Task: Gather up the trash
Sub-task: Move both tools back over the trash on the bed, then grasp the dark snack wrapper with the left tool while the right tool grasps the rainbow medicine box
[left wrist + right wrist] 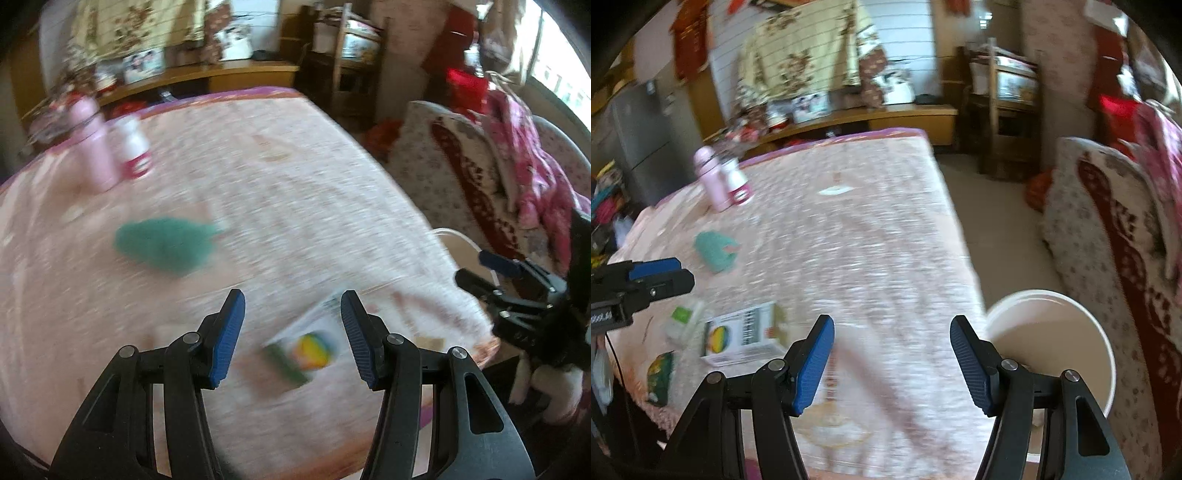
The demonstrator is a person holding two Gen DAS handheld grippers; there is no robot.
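Note:
Over the pink-clothed table [295,166], my left gripper [293,326] is open, nothing between its blue pads. Below it lies a small printed box [306,343], blurred. A teal crumpled piece [166,245] lies further in. My right gripper [892,350] hangs open and holds nothing above the table's near right part [886,258]. The white bucket [1052,332] stands on the floor just right of it. The box [746,336], a green-and-white packet [683,317] and a dark wrapper [659,373] lie to its left. The left gripper [646,280] shows at the left edge.
A pink bottle [711,177] and a white bottle with a red label [737,181] stand at the table's far left. A white scrap [833,191] lies mid-table. A patterned sofa [1108,240] with clothes flanks the bucket. The right gripper [517,291] shows at the table's right edge.

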